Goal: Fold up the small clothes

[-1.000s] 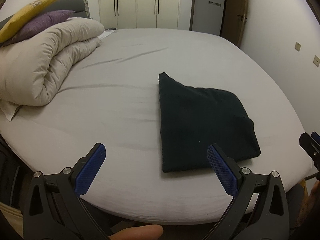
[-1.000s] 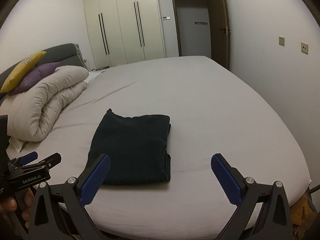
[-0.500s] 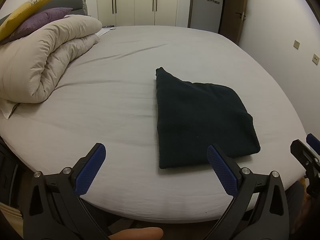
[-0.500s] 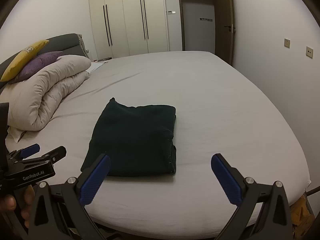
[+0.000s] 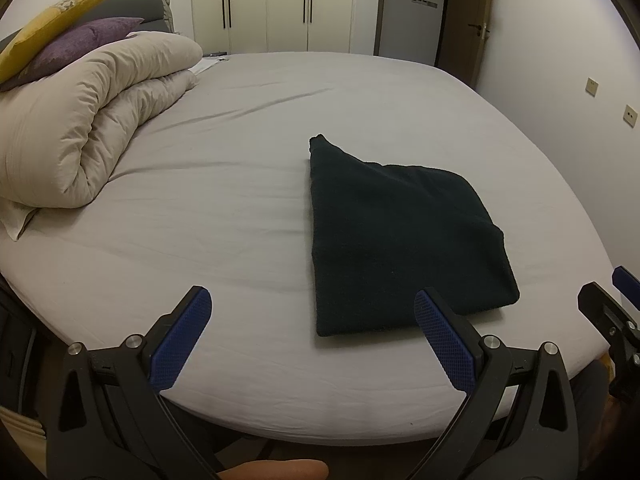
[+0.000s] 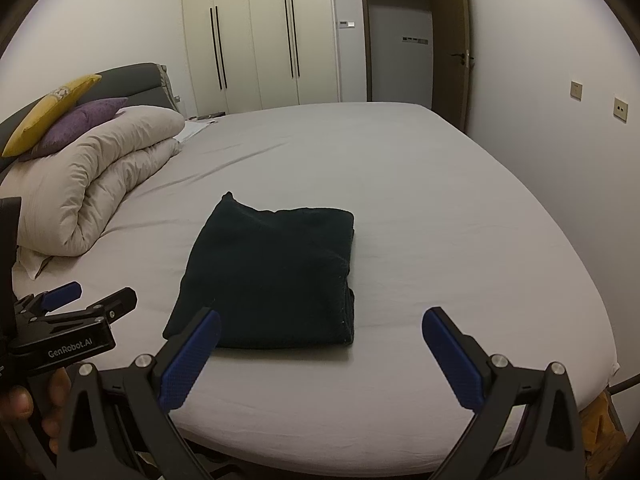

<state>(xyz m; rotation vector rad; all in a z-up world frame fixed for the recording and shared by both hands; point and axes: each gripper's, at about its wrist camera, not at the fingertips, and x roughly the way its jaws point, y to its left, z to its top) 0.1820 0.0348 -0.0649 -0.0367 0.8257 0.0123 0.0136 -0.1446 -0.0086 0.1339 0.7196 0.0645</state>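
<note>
Dark knit garment, one piece already folded into a rectangle, lies on our bed near its front edge, long axis running twelve to six. From our left gripper it sits at one o'clock; from our right gripper at eleven, about equally near. Both sets of jaws gape wide, holding nothing. We count one duvet, two cushions.

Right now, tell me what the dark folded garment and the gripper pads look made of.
Dark folded garment: seemingly thick knit or fleece, matte, with a fuzzy nap and bulky layered edges. Gripper pads: probably blue rubber or soft plastic, with a fine cross-hatched grip texture.
</note>
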